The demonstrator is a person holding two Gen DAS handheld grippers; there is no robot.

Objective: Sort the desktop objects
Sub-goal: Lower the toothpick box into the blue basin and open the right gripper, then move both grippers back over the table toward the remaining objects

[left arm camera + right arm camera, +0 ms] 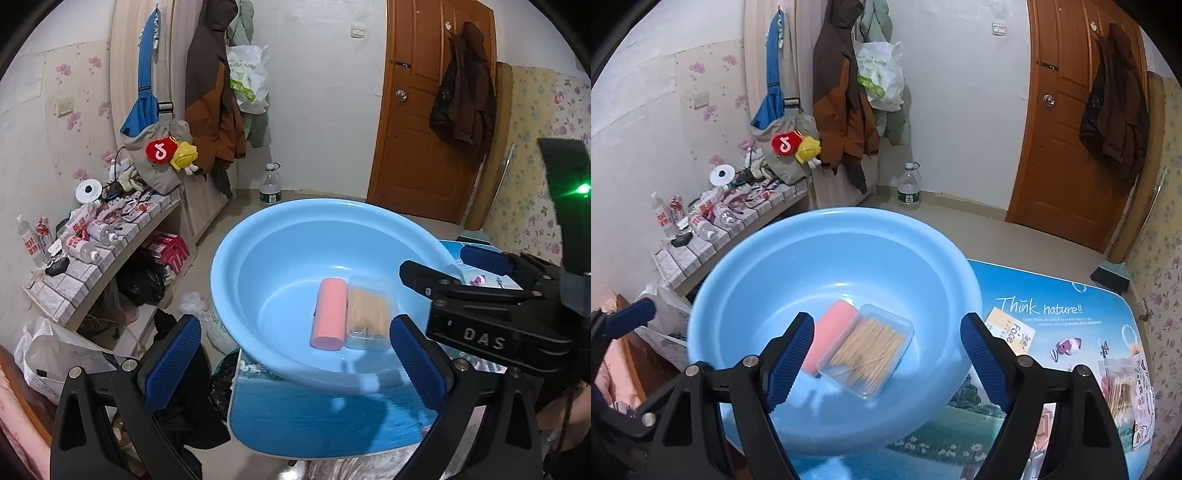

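Note:
A light blue plastic basin [746, 266] stands on the left part of the table. On its bottom lie a pink cylinder [831, 332] and, touching it, a clear box of toothpicks [871, 350]. My right gripper [888, 319] hovers open above them, its blue pads clear of both. In the left wrist view the same basin [258, 236] holds the pink cylinder [328, 314] and the toothpick box [369, 310]. My left gripper [295, 325] stands open at the basin's near rim with nothing between its fingers. The right gripper [439, 264] reaches in over the basin's right rim.
The table [1052, 288] has a blue nature print. A yellow card [1008, 328] and a packet of sticks [1126, 391] lie on its right part, a black object [1110, 278] at its far corner. A cluttered tiled shelf [731, 221] stands left; a water bottle [908, 188] is on the floor.

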